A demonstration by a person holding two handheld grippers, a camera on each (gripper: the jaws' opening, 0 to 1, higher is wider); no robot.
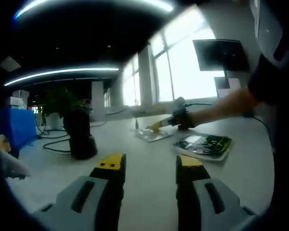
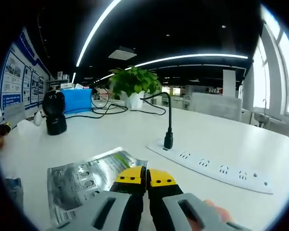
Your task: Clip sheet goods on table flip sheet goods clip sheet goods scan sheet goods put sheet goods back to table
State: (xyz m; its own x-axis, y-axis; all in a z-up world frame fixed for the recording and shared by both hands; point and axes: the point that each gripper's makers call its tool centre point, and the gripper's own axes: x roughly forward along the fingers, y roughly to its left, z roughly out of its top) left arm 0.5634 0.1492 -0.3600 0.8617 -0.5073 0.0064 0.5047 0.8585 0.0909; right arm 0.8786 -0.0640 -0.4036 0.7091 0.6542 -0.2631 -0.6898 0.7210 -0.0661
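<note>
Right gripper view: jaws of right gripper [image 2: 145, 179] pinched on silver sheet pack [image 2: 84, 179], first clip underway. Left gripper [image 1: 149, 166] gaping, empty above desk [image 1: 149, 144]. Next, probably lift and flip.

Both views low over table [image 1: 149, 163]; shared: silver sheet [image 2: 84, 180], probably black scanner [image 2: 54, 113].

Bare bench [image 1: 149, 168] lay open before the left gripper [image 1: 149, 166]; a black scanner [image 1: 81, 132] blocked its left; a power strip [image 2: 216, 168] and plugged cable [image 2: 169, 122] barred the right gripper's [image 2: 146, 177] right.
</note>
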